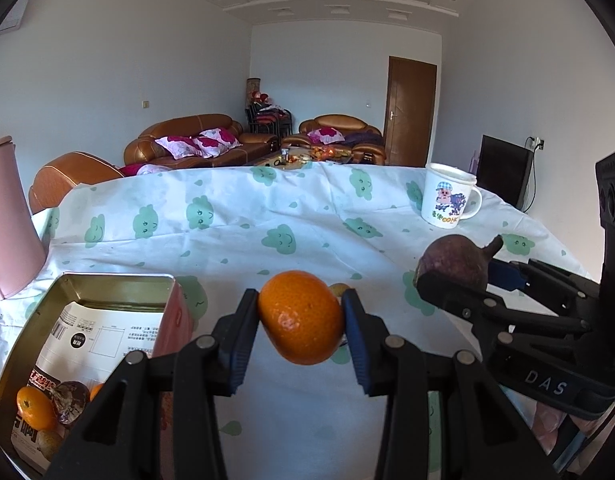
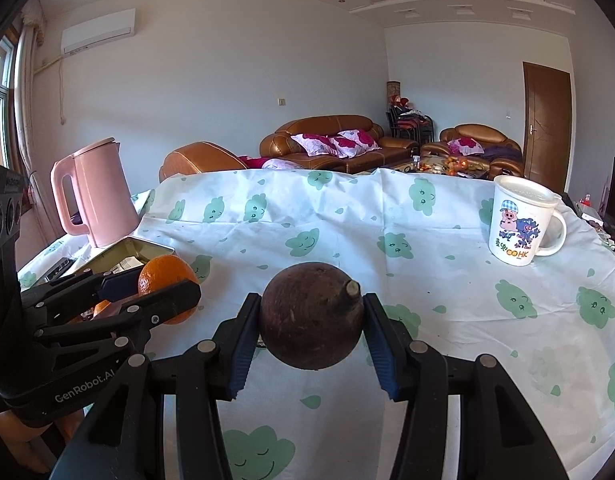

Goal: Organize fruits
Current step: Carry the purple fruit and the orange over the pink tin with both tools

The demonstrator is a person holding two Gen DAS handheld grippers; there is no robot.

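My left gripper [image 1: 301, 316] is shut on an orange mandarin [image 1: 301, 318] and holds it above the table. It also shows in the right wrist view [image 2: 167, 286], at the left. My right gripper [image 2: 311, 326] is shut on a dark purple-brown round fruit with a stem [image 2: 311, 320], also off the cloth; it shows at the right of the left wrist view [image 1: 453, 262]. An open metal tin [image 1: 67, 284] at the lower left holds a mandarin [image 1: 35, 408], a dark fruit [image 1: 71, 400] and other fruit on printed paper. A small yellowish fruit [image 1: 339, 289] peeks out behind the held mandarin.
A pink kettle [image 2: 95, 196] stands at the table's left, behind the tin [image 2: 147, 248]. A white cartoon mug [image 2: 519, 220] stands at the far right. The table wears a white cloth with green cloud prints [image 2: 347, 232]. Sofas and a door lie beyond.
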